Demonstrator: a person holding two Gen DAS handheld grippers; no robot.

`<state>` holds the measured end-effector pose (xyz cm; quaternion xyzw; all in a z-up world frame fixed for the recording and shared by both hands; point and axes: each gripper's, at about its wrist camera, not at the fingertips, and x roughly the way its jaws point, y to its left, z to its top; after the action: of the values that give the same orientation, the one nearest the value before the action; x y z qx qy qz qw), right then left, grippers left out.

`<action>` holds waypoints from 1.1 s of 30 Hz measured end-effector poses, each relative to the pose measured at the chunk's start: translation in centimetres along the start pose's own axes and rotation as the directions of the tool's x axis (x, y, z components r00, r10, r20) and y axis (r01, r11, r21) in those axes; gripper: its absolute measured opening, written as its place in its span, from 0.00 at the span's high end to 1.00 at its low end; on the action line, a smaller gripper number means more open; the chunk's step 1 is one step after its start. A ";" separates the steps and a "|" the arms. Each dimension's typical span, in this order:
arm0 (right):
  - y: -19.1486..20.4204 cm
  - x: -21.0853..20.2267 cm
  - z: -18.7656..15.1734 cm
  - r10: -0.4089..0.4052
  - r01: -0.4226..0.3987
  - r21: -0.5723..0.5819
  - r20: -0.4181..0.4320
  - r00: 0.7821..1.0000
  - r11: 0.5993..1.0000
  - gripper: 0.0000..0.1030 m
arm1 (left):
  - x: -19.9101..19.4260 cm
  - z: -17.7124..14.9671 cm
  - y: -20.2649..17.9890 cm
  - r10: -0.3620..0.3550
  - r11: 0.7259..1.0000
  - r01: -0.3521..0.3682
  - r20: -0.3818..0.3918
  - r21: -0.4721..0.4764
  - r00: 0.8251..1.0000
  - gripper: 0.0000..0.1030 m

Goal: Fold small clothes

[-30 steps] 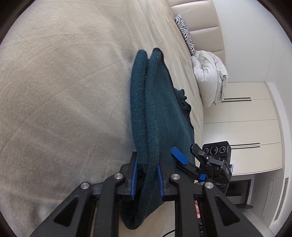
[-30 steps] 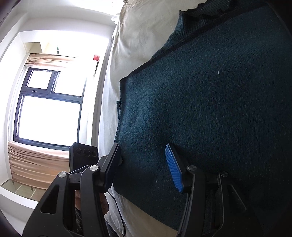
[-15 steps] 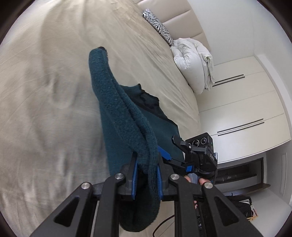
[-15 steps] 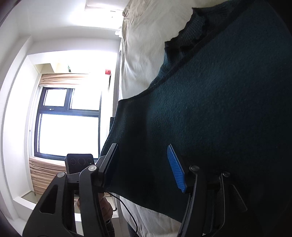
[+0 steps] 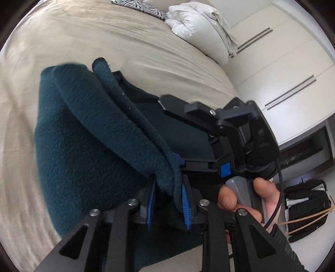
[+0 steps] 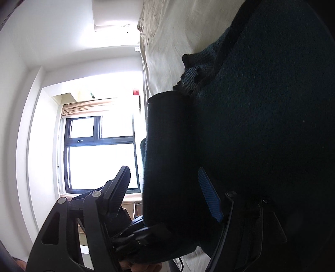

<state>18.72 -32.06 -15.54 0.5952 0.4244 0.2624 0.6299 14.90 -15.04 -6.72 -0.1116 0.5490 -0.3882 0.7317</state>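
1. Beige bedding [image 5: 129,48] covered the bed and served as our work surface; wide bare sheet lay to the left of and beyond the dark teal garment [image 5: 83,146], which lay partly folded on it.
2. We saw the left gripper [image 5: 167,200] with a doubled edge of the garment between its blue pads [image 5: 185,207]; the jaws were narrow and opening, cloth touching the right pad.
3. Our right gripper [image 6: 167,188] stood wide and opening, with garment cloth [image 6: 261,125] between its fingers but not pinched.
4. Only the left wrist view showed the right gripper's body [image 5: 236,134], the hand [image 5: 247,200] holding it, the white duvet [image 5: 201,25], the zebra pillow [image 5: 142,6] and the wardrobe doors [image 5: 289,69].
5. Only the right wrist view showed the window [image 6: 100,154].
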 end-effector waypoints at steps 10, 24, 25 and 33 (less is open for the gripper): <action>-0.8 -2.9 0.8 -0.049 0.049 -0.029 -0.020 0.999 0.998 0.36 | -4.1 -2.4 1.9 -0.100 0.995 0.097 0.079 0.034 0.992 0.63; 1.3 -1.8 1.1 -0.351 0.342 -0.141 -0.044 0.936 0.929 0.87 | -4.5 -3.2 3.4 -0.060 0.998 0.060 0.083 0.008 0.995 0.60; 1.7 -2.0 1.1 -0.363 0.353 -0.153 -0.039 0.931 0.923 0.88 | -4.7 -3.3 3.4 -0.065 0.998 0.065 0.088 0.009 0.994 0.59; 4.0 -4.2 0.1 -0.392 0.386 -0.197 0.009 0.920 0.901 0.89 | -4.4 -2.9 1.9 -0.051 0.997 0.045 0.100 0.063 0.994 0.53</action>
<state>17.42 -34.98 -10.72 0.4301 0.5163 0.1809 0.7181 12.72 -9.93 -5.76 -0.1219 0.4961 -0.4161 0.7522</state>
